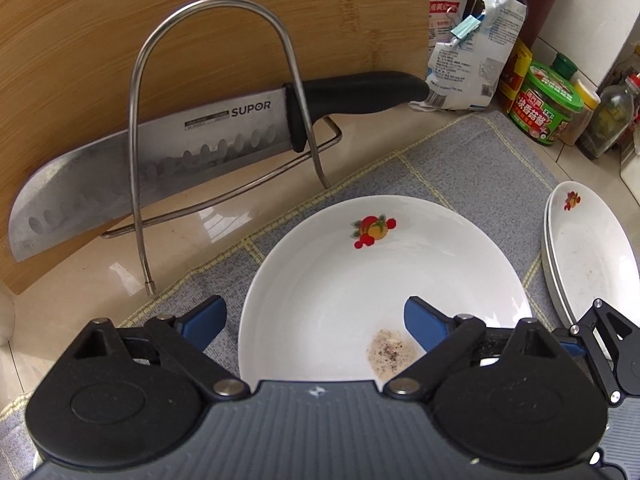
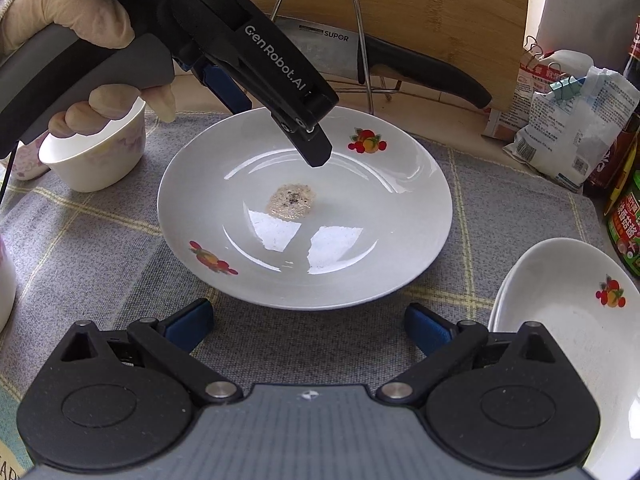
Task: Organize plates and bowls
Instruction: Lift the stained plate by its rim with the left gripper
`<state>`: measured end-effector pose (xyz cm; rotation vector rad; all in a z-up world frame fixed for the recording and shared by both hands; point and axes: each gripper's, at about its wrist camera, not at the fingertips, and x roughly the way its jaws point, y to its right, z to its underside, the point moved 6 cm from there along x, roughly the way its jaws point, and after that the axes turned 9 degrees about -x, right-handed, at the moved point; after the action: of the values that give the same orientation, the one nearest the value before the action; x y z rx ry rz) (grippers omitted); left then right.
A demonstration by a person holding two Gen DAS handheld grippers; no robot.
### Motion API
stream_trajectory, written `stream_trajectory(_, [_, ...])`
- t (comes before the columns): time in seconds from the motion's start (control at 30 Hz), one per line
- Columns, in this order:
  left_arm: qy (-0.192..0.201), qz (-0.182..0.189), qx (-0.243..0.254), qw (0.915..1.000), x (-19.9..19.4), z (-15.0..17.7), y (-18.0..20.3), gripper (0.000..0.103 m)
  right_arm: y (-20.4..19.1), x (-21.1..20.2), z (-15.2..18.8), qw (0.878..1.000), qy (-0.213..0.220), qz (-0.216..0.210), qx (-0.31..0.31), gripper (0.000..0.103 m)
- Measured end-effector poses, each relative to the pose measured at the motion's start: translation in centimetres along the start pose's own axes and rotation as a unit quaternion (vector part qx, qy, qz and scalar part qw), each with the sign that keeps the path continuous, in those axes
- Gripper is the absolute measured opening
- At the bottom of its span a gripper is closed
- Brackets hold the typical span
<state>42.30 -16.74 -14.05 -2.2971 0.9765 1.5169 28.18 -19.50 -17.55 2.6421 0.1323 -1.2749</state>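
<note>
A round white plate (image 1: 360, 280) (image 2: 304, 208) with fruit prints and a brownish speckled stain lies on the grey checked cloth (image 2: 100, 248). My left gripper (image 1: 314, 324) (image 2: 276, 120) straddles its rim. One blue finger (image 1: 204, 320) is outside over the cloth and the other blue finger (image 1: 424, 328) is over the plate's inside. The pads do not press on it. My right gripper (image 2: 310, 326) hangs open over the cloth just in front of the plate, nothing between its fingers. A stack of oval white plates (image 1: 592, 256) (image 2: 560, 312) sits to the right. A white bowl (image 2: 92, 160) stands at the left.
A wire rack (image 1: 216, 92) holds a large knife (image 1: 160, 148) against an upright bamboo board (image 1: 100, 20) behind the plate. Bags, sauce bottles and a green jar (image 1: 548, 104) crowd the back right. A gloved hand (image 2: 72, 16) holds the left gripper.
</note>
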Motion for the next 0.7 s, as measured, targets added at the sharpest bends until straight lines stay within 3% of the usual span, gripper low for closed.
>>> stream_trajectory(0.7, [-0.008, 0.015, -0.006, 0.9998, 0.6, -0.2, 0.1, 0.093, 0.9, 0.7, -1.1, 0.998, 0.01, -0.024, -0.065, 0.103])
